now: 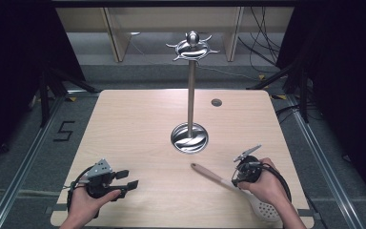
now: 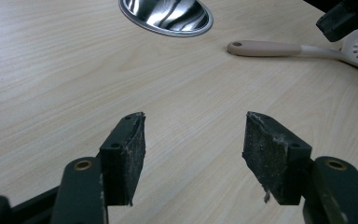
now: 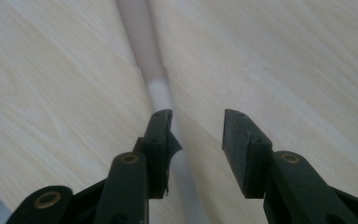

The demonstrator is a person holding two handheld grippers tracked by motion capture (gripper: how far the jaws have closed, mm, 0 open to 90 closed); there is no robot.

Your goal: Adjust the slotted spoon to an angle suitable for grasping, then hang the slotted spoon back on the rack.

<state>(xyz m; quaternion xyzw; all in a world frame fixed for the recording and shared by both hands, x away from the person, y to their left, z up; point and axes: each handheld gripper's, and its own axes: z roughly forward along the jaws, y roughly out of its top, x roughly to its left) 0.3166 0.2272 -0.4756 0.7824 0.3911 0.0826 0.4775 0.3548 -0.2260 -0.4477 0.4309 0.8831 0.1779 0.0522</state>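
Note:
A slotted spoon lies at the front right of the table, with its beige handle (image 1: pixel 208 173) pointing toward the middle and its white perforated head (image 1: pixel 265 210) near the front edge. My right gripper (image 1: pixel 237 179) hovers open just over the handle. In the right gripper view the handle (image 3: pixel 142 42) runs under the left fingertip (image 3: pixel 161 135) and down into the gap of the right gripper (image 3: pixel 196 140). My left gripper (image 1: pixel 128 180) is open at the front left with nothing between its jaws. The left gripper (image 2: pixel 193 154) looks toward the spoon (image 2: pixel 270 48) across bare table.
A metal stand rises from a round shiny base (image 1: pixel 189 139) at mid-table, with a pole (image 1: pixel 190 95) and a ring of hooks (image 1: pixel 192 47) on top. A small dark hole (image 1: pixel 216 102) marks the table's far right. Dark frames and cables surround the table.

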